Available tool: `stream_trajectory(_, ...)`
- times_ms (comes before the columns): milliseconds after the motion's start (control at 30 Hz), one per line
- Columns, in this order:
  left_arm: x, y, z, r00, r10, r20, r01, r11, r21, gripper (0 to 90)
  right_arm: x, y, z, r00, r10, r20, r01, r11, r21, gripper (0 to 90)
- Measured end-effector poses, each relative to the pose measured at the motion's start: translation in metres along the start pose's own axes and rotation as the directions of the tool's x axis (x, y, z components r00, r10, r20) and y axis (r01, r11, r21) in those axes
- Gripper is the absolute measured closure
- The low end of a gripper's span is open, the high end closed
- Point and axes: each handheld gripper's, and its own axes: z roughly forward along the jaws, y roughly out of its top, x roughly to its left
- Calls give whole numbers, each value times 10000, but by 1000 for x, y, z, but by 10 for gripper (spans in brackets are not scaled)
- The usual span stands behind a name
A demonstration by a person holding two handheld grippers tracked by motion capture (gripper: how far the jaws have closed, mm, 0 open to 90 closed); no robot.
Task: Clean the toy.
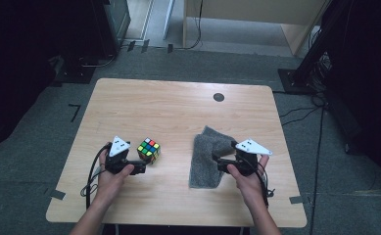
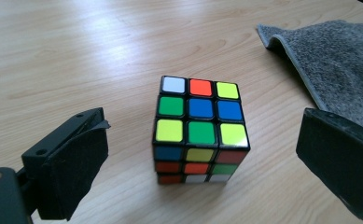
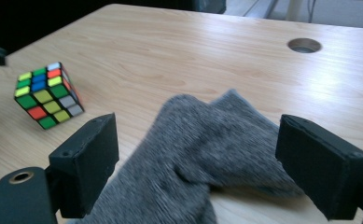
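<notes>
My left gripper (image 2: 202,154) gapes wide around the cube (image 2: 198,128), untouched. My right gripper (image 3: 198,163) is wide over the cloth (image 3: 207,163), holding nothing. Far table (image 1: 178,98) bare.

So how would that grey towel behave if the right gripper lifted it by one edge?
Likely floppy: the grey towel already lies folded and rumpled on the table, so it would probably drape and unfold. Its terry surface looks grippy, not slippery. It seems light, so a push would probably bunch it rather than slide it.

multicoloured cube (image 2: 198,128), grey cloth (image 3: 202,154), pale wood-grain table (image 1: 178,107).
</notes>
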Motion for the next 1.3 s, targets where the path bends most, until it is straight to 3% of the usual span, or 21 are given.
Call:
stream_trajectory(200,10,-9,-19,9999,-40,-93,40,10000,-22,25,-12,-8,-16,9999,9,108,-10,10000,96,20)
stream_trajectory(367,20,-20,-33,9997,-146,-197,145,9999,-26,25,-20,-18,-25,9992,-152,358,134,9987,494,17)
stream_trajectory(633,32,-42,-48,9994,-85,-321,93,9996,273,25,-43,-35,-45,9972,198,715,-239,9981,568,8)
stream_trajectory(800,41,-55,-56,9983,-373,-447,391,9985,395,25,-57,-47,-56,9943,308,1022,-389,9962,777,8)
stream_trajectory(1033,51,-69,-64,9967,-385,-720,435,9967,688,25,-76,-65,-70,9871,425,1545,-585,9932,1006,9)
stream_trajectory(1300,67,-84,-72,9915,-533,-1187,655,9927,1018,25,-96,-86,-86,9722,740,2220,-1037,9867,1252,11)
